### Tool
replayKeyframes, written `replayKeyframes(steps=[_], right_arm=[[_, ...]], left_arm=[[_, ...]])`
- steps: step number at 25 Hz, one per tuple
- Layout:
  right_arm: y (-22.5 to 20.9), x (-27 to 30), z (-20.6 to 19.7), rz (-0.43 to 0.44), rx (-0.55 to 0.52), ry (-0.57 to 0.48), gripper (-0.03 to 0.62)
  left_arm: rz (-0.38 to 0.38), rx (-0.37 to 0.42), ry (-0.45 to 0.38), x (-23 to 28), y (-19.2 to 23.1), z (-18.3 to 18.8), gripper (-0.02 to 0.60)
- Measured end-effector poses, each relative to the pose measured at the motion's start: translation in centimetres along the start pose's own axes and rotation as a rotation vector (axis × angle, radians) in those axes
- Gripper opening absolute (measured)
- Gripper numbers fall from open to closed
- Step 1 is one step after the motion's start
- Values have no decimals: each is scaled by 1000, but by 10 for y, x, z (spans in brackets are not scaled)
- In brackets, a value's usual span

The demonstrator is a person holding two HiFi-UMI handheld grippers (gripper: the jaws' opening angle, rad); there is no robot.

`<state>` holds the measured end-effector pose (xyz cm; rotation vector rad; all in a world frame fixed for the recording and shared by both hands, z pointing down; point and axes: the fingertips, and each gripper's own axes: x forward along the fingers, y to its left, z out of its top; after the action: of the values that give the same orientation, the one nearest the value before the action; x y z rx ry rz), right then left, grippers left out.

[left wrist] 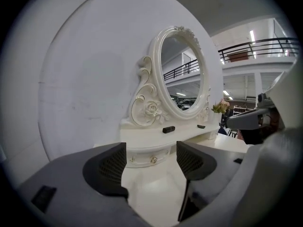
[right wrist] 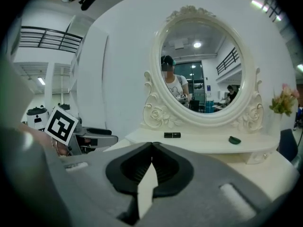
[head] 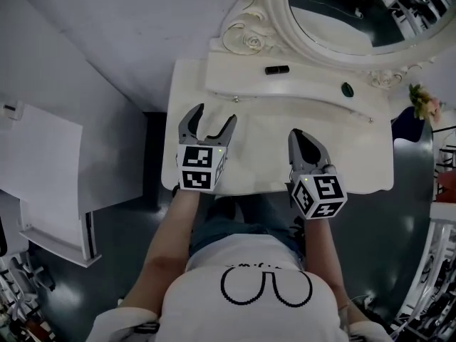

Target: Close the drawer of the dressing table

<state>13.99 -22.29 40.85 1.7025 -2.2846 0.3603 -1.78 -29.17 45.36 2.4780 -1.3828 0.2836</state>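
Note:
The white dressing table (head: pixel 370 155) stands before me with its oval mirror (head: pixel 356 13) at the back. A small drawer front with knobs (left wrist: pixel 154 159) sits under the raised shelf and looks flush with it; one knob (head: pixel 235 100) shows in the head view. My left gripper (head: pixel 216 114) hovers over the left part of the tabletop, open, with nothing between its fingers (left wrist: pixel 111 167). My right gripper (head: pixel 294 134) hangs over the tabletop's right part, shut and empty, its tips meeting (right wrist: pixel 152 145). Both point toward the mirror.
A black tube (head: pixel 277 70) and a dark green oval thing (head: pixel 347 89) lie on the raised shelf. Pink flowers (head: pixel 424 104) stand at the table's right end. A white board (head: pixel 43 162) leans at the left. The person stands close against the table's front edge.

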Motion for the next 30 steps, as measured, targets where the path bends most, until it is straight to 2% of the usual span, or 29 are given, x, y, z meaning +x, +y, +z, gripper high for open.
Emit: replayKeyframes(steps=[2,3,4,5,6,15,23,30], right_arm=[[6,-8,4,-6,-4,-18,0],[8,-11,5,-6,-8,-25,0],[11,-15,7,-5,-13,-32,0],[13,-17,9,-3,-19,-39,0],[15,-19,12,1,-25,-47,0],[26,-43,46,45,-112,-138,0],[32,-87,84,69,-141,-250,0],[42,-122,112,69,-221,-345,0]], left_arm=[[3,20,-28,-11,-1,7,298],[8,27,-46,-17,-1,11,257],[15,31,-65,-23,-1,15,156],[20,33,-83,-29,-2,19,18],[21,32,-96,-34,-2,22,-3],[19,83,-219,-76,-21,62,-3],[37,157,-335,-125,-53,112,-3],[39,200,-432,-161,-73,141,-3]])
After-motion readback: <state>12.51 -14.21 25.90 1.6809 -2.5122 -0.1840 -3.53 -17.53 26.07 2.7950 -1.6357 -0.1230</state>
